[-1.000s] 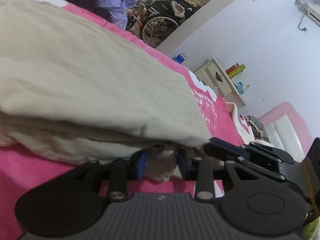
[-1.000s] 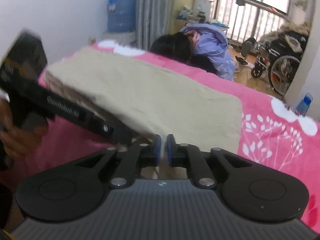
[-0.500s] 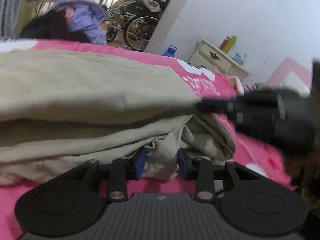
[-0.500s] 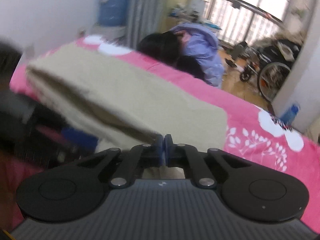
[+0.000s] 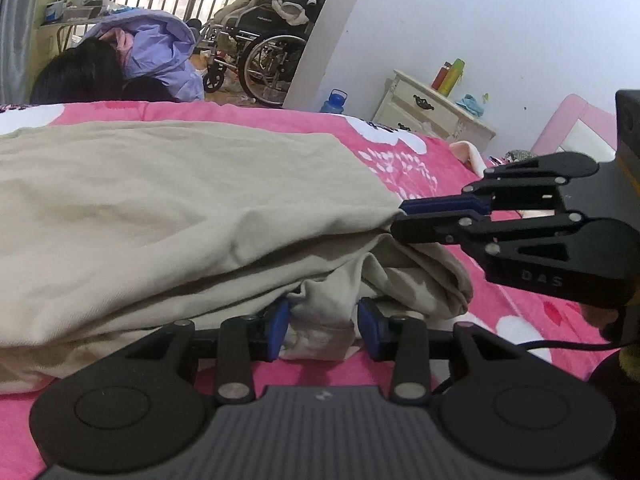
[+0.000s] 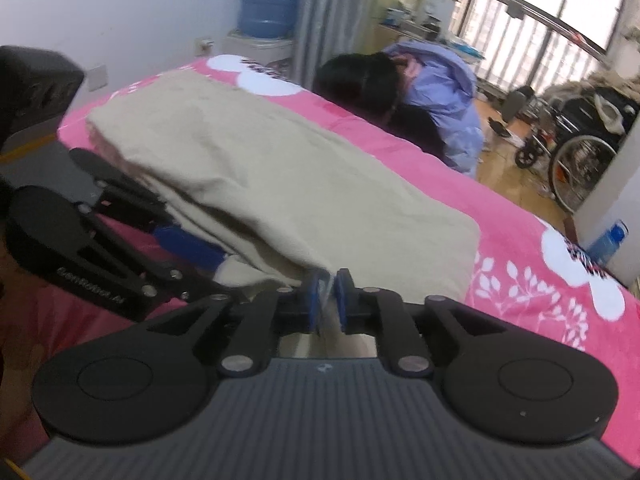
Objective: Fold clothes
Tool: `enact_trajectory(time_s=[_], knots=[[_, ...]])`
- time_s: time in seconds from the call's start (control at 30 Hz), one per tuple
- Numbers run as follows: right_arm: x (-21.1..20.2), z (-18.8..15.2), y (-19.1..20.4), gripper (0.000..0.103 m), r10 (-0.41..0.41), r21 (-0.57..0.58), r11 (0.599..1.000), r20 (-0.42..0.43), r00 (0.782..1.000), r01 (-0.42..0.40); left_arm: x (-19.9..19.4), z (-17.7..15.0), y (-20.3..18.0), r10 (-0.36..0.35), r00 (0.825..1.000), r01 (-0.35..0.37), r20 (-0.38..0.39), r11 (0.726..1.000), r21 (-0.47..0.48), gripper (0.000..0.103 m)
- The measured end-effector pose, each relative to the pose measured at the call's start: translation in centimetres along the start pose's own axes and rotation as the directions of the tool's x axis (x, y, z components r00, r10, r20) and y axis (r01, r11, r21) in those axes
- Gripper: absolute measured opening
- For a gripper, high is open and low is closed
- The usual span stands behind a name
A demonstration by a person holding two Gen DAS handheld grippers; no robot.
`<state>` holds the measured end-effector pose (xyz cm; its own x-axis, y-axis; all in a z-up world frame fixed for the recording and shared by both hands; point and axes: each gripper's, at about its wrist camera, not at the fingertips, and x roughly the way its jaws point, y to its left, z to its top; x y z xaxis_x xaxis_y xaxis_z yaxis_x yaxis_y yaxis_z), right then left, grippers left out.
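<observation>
Since 0.5 s ago, right gripper [image 5: 404,216] has steadied into sharp view, clamped on the beige garment's [image 5: 180,208] top-layer corner. Left gripper [image 5: 322,326] pinches a lower bunched fold. One garment, on one pink blanket [image 6: 540,264].

The beige garment [image 5: 168,200] is matt woven cloth, softly creased; the pink blanket [image 6: 532,280] beneath looks plush and fuzzy. Both grippers look matt black plastic with blue pads [image 5: 280,320].
</observation>
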<state>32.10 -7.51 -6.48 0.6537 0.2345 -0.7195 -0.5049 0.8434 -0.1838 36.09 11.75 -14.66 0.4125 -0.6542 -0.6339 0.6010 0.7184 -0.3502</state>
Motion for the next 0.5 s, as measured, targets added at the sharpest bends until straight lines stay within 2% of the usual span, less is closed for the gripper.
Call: enact_trajectory(time_s=[0.07, 0.13, 0.33, 0.5], knots=[[-0.3, 0.0, 0.4, 0.024, 0.01, -0.044, 0.999, -0.003, 1.0, -0.01, 0.0, 0.0, 0.0, 0.001, 1.0, -0.001, 0.0, 1.0, 0.002, 0.039], [-0.3, -0.1, 0.8, 0.025, 0.009, -0.089, 0.996, -0.013, 1.0, -0.01, 0.1, 0.1, 0.0, 0.001, 1.0, -0.001, 0.0, 1.0, 0.002, 0.039], [1.5, -0.6, 2.2, 0.023, -0.064, -0.262, 0.964, -0.053, 0.997, 0.048, -0.3, 0.1, -0.7, 0.004, 1.0, -0.005, 0.015, 0.998, 0.055, 0.039], [3.0, -0.3, 2.6, 0.024, -0.048, -0.295, 0.955, -0.067, 0.997, 0.027, 0.0, 0.1, -1.0, 0.0, 1.0, -0.001, 0.016, 0.997, 0.076, 0.04]])
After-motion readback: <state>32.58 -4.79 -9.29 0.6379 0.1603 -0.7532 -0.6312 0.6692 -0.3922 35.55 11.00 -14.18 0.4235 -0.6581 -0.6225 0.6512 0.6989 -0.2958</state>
